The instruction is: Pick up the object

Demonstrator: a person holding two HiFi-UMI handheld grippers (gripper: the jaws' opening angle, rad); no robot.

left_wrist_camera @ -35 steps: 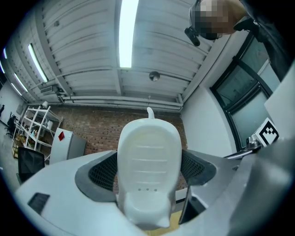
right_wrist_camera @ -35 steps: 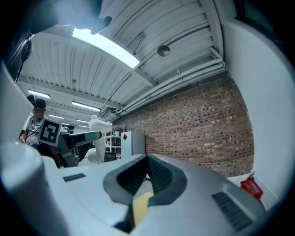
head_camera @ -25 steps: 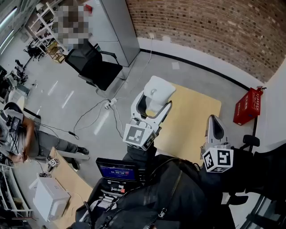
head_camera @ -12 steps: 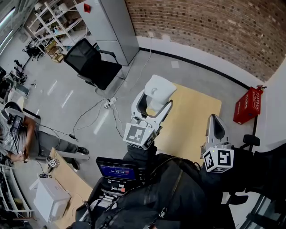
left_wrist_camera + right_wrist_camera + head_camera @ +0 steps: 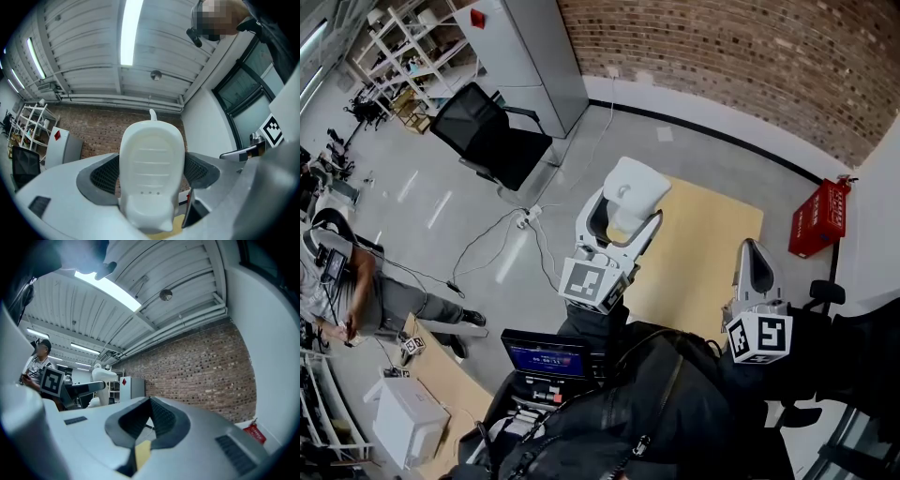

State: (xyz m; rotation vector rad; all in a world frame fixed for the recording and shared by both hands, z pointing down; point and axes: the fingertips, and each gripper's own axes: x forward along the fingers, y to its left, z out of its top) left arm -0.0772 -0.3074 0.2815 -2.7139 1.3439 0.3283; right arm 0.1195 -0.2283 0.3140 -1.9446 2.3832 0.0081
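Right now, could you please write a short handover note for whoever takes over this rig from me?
Left tool: shut on the white plastic object, which is held up off the tan table.
Right tool: shut, nothing in it, raised at the table's near side.
Done: the object is gripped and appears lifted.
Left: nothing of the pick itself; hold the grip steady.
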